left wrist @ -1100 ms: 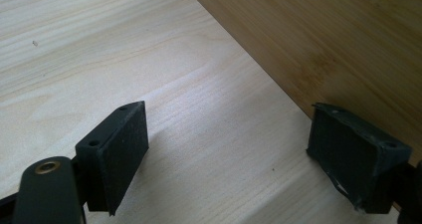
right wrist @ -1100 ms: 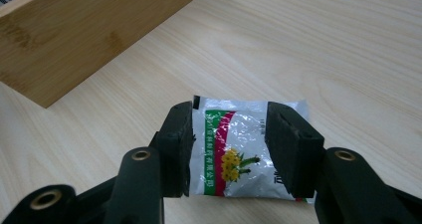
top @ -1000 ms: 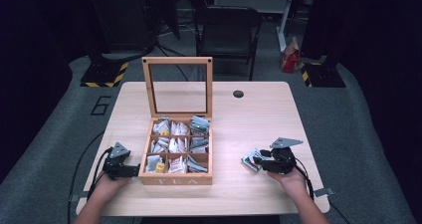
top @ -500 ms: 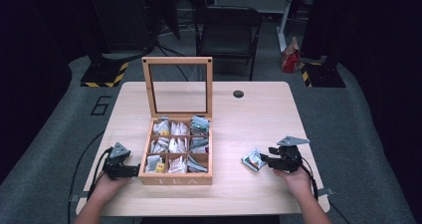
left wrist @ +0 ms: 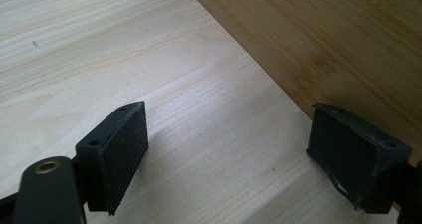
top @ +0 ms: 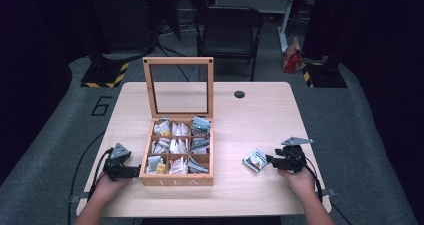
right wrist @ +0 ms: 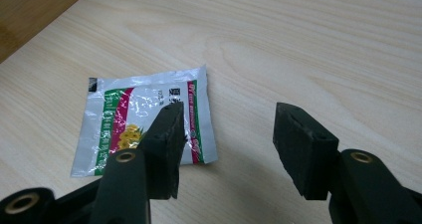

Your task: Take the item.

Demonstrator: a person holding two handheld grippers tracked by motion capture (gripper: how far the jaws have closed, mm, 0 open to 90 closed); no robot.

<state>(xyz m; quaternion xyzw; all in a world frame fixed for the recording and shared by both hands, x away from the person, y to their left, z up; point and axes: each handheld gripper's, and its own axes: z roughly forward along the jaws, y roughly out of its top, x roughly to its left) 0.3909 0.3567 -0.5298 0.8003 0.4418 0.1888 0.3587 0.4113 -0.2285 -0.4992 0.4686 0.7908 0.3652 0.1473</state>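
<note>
The right gripper (right wrist: 226, 152) has just been opening its fingers (right wrist: 303, 149); they stand apart with nothing between them. The sachet (right wrist: 144, 122) lies flat on the tabletop (right wrist: 298, 45), partly under the left finger and outside the gap. The left gripper (left wrist: 229, 154) holds its fingers (left wrist: 122, 147) wide over bare tabletop, the right finger close against the wall of the tea box (left wrist: 323, 40).

Tea sachet (top: 255, 160) flat on table (top: 260, 110), right of tea box (top: 177, 176).
</note>
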